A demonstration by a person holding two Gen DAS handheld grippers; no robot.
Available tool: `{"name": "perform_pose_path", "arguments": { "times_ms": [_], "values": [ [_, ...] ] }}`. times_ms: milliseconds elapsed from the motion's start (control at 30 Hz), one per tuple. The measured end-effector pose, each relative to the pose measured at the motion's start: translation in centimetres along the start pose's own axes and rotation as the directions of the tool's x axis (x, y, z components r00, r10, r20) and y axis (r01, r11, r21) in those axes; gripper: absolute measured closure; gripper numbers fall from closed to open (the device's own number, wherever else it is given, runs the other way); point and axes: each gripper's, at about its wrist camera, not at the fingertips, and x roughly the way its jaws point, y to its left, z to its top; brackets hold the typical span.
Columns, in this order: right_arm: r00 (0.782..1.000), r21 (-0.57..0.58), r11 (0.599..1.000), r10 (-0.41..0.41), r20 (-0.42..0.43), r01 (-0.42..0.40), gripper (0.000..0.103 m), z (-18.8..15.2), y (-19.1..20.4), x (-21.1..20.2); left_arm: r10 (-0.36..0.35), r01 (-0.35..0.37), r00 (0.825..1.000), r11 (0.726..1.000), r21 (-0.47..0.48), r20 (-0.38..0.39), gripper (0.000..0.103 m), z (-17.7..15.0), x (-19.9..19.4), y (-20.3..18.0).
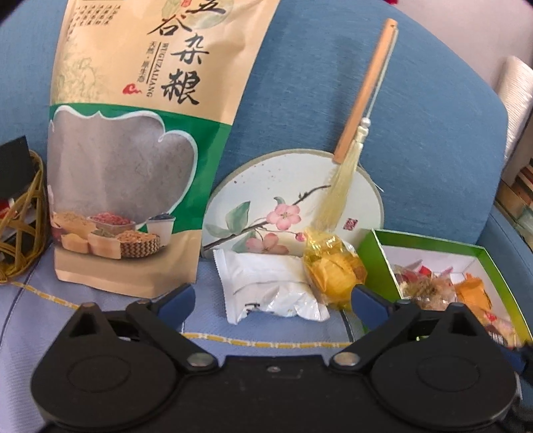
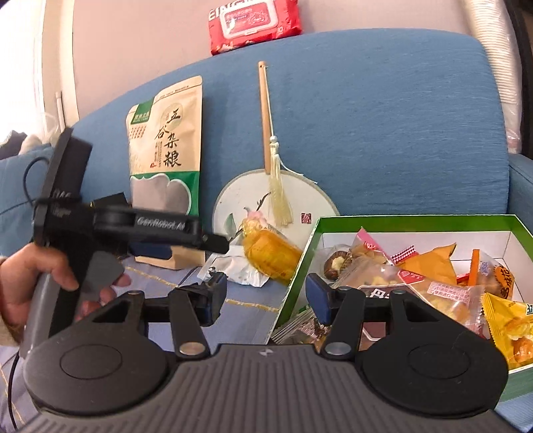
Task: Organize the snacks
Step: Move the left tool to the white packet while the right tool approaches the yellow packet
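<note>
A white snack packet (image 1: 269,286) and a yellow wrapped snack (image 1: 333,266) lie on the blue sofa seat, leaning on a round fan. My left gripper (image 1: 273,301) is open, its fingers on either side of the white packet. A green box (image 1: 376,259) with several wrapped snacks sits to the right. In the right wrist view my right gripper (image 2: 266,294) is open and empty at the left wall of the green box (image 2: 416,221). The yellow snack (image 2: 269,254) and white packet (image 2: 233,268) lie left of the box there.
A tall grain bag (image 1: 133,140) stands against the sofa back (image 1: 416,116). A painted round fan (image 1: 293,200) with a wooden handle leans behind the snacks. A wire basket (image 1: 20,213) sits at the far left. A red wipes pack (image 2: 253,23) lies on top of the sofa.
</note>
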Motion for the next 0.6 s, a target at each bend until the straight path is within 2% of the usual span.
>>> {"name": "perform_pose_path", "arguments": {
  "times_ms": [367, 500, 533, 567, 600],
  "values": [
    [1.000, 0.034, 0.999, -0.005, 0.019, 0.004, 0.012, 0.1, -0.9, -0.7, -0.031, 0.031, 0.999, 0.998, -0.061, -0.014, 0.000, 2.3, 4.1, -2.6],
    [1.000, 0.042, 0.999, -0.002, 0.023, 0.001, 0.012, 0.2, -1.0, -0.8, -0.046, 0.045, 0.998, 0.998, -0.039, -0.033, 0.000, 2.5, 5.7, -3.9],
    [1.000, 0.042, 0.999, 0.002, 0.024, -0.003, 0.012, 0.2, -1.1, -0.9, -0.059, 0.058, 0.997, 0.998, -0.034, -0.043, 0.017, 2.4, 6.1, -4.0],
    [1.000, 0.041, 0.999, 0.005, 0.024, -0.006, 0.012, 0.2, -1.1, -0.9, -0.082, 0.080, 0.995, 0.996, -0.030, -0.063, 0.056, 2.2, 6.6, -4.0],
    [1.000, 0.039, 0.999, 0.007, 0.024, -0.008, 0.012, 0.2, -1.1, -0.9, -0.093, 0.091, 0.993, 0.995, -0.034, -0.070, 0.058, 2.0, 6.6, -3.8]
  ]
}}
